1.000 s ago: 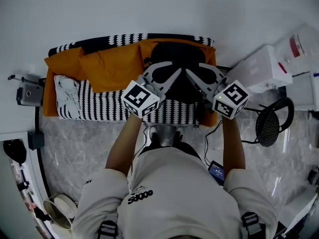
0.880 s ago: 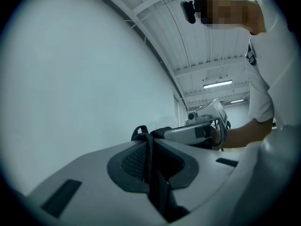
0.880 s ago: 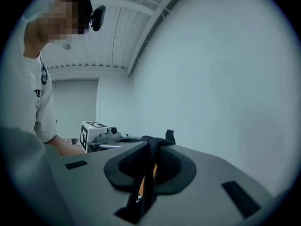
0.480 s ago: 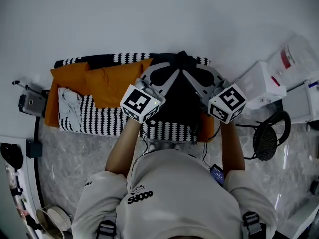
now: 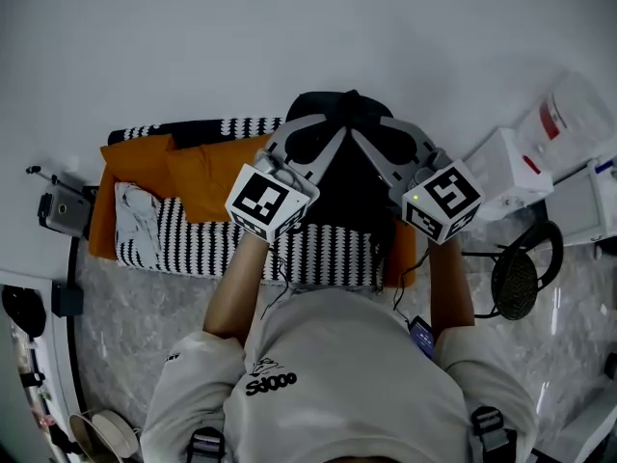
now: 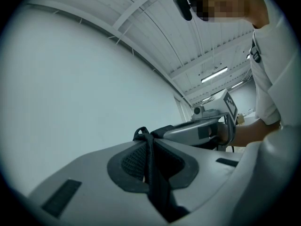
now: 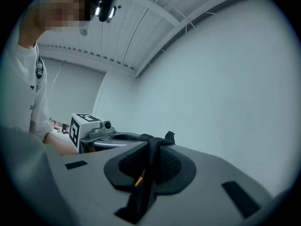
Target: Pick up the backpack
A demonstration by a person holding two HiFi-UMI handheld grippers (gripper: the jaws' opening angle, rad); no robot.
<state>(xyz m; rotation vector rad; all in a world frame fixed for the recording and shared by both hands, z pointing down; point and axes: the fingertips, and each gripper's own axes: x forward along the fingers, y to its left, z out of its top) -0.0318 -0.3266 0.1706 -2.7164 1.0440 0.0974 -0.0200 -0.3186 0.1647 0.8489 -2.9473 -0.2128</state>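
Both grippers grip the backpack [image 5: 352, 186], which hangs between them over the right part of the striped bench [image 5: 193, 244], just right of an orange cloth [image 5: 202, 167]. The left gripper [image 6: 148, 142] is nearly closed, its pads pinching a black strap [image 6: 151, 173]. The right gripper [image 7: 151, 147] pinches a second strap [image 7: 143, 187] the same way, with only webbing between the jaws.

We judge the lift is under way. To do it well, we would keep both hands level with each other so the load is shared. We would hold the pinch firm, since thin webbing can slide, and raise the bag straight up.

The bag's strap end points up toward the grippers. Its long axis appears to hang roughly vertical and shows in the head view as running far to near. Whether its base clears the bench we cannot tell — the arms hide it.
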